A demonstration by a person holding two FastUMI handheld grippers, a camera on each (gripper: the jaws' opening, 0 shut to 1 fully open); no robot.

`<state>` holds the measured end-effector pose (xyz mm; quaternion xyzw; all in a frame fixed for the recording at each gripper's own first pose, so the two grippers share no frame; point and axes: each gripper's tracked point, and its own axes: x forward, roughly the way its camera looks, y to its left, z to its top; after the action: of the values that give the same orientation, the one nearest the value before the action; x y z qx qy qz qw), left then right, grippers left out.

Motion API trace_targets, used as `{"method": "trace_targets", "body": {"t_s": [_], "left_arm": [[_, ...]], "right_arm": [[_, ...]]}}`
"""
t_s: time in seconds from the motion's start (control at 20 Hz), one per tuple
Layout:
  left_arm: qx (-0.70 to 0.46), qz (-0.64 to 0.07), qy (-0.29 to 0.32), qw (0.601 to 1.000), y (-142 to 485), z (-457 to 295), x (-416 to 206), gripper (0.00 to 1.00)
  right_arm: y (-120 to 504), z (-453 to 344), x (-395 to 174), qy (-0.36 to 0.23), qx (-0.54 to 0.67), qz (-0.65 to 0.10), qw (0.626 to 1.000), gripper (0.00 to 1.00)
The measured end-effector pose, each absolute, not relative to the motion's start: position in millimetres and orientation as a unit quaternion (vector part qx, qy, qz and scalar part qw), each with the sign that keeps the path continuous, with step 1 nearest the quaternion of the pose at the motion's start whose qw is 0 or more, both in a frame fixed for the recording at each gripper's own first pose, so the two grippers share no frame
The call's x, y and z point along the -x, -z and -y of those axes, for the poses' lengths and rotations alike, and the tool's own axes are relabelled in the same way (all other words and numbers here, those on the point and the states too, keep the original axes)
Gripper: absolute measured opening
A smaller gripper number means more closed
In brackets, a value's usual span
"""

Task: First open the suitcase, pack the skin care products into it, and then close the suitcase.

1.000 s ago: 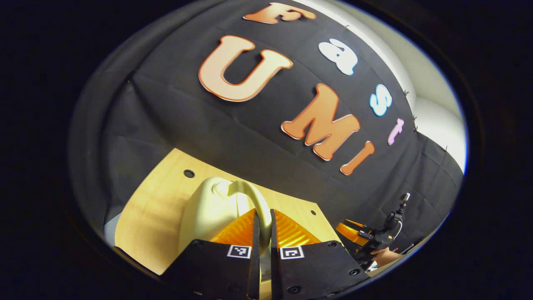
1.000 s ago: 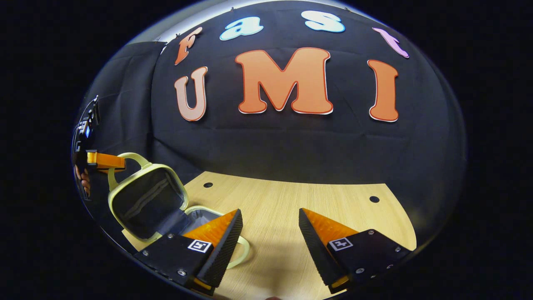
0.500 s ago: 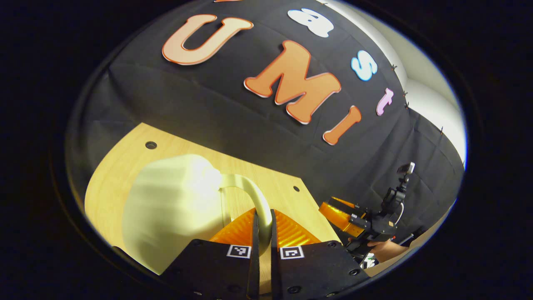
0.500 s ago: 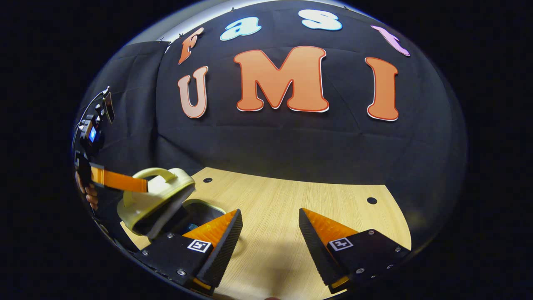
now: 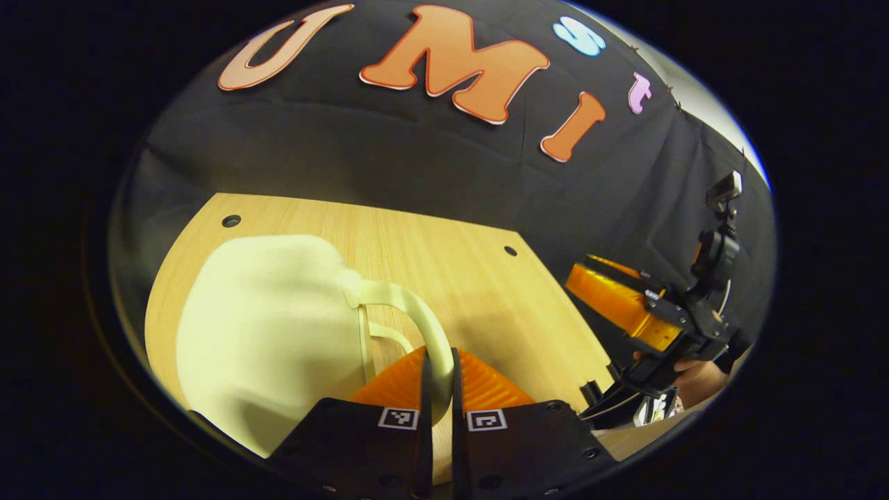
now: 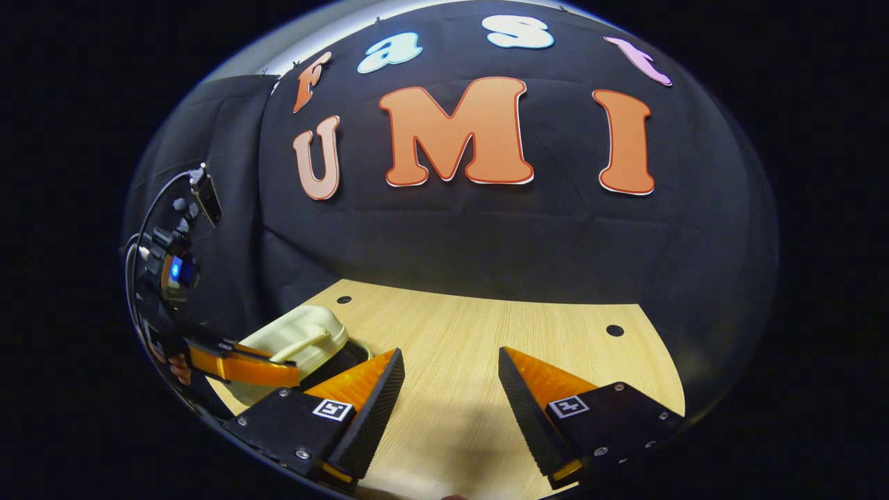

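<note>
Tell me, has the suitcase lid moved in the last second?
Yes. The suitcase lid has swung down toward the table, from standing open to nearly shut, with the left gripper clamped on its handle.

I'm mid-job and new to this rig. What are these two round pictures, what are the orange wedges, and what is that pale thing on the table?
Each picture comes from a camera riding on a hand-held claw, looking along its two orange fingers. A person holds one claw in each hand; there is no robot arm.

In the left gripper view, the left claw is shut on the handle of a small pale yellow suitcase lying on the wooden table. The other claw shows farther off at the right.

In the right gripper view, the right claw is open, holds nothing and hangs over bare table. The suitcase shows low at the left, its lid nearly down on the base.
</note>
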<state>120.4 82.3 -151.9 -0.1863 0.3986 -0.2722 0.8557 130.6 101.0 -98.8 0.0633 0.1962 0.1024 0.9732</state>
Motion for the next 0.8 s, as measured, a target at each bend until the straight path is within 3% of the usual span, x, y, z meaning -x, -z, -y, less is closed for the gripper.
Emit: {"method": "trace_targets", "body": {"t_s": [0.35,0.45,0.5,0.55,0.6,0.65,0.7,0.75,0.8], "left_arm": [[0.137,-0.454,0.248,0.845,206.2,-39.4,-107.2,0.2],[0.164,-0.444,0.286,0.833,190.6,-9.6,-100.0,0.18],[0.162,-0.431,0.294,0.838,178.3,-1.4,-101.4,0.26],[0.147,-0.414,0.292,0.849,176.5,4.3,-110.4,0.43],[0.133,-0.395,0.286,0.863,168.2,6.2,-119.0,0.43],[0.125,-0.376,0.287,0.872,155.0,10.1,-122.7,0.51],[0.121,-0.355,0.287,0.882,143.0,15.1,-128.3,0.49],[0.117,-0.333,0.286,0.891,125.8,15.7,-127.8,0.72],[0.114,-0.316,0.284,0.898,115.7,18.7,-130.2,0.79]], "right_arm": [[104.2,-79.2,-114.7,-0.097,-0.066,-0.196,0.974,0.88],[103.8,-73.9,-112.9,-0.095,-0.064,-0.195,0.974,0.88],[103.8,-70.0,-110.7,-0.094,-0.061,-0.194,0.975,0.88],[104.4,-63.5,-108.0,-0.091,-0.059,-0.192,0.975,0.88],[101.5,-58.7,-106.4,-0.089,-0.059,-0.188,0.976,0.87],[97.8,-56.0,-106.9,-0.088,-0.06,-0.184,0.977,0.87],[93.0,-51.2,-108.2,-0.084,-0.058,-0.177,0.979,0.88],[87.4,-45.8,-108.7,-0.08,-0.053,-0.167,0.981,0.87],[79.7,-39.4,-109.8,-0.073,-0.048,-0.155,0.984,0.87]]}}
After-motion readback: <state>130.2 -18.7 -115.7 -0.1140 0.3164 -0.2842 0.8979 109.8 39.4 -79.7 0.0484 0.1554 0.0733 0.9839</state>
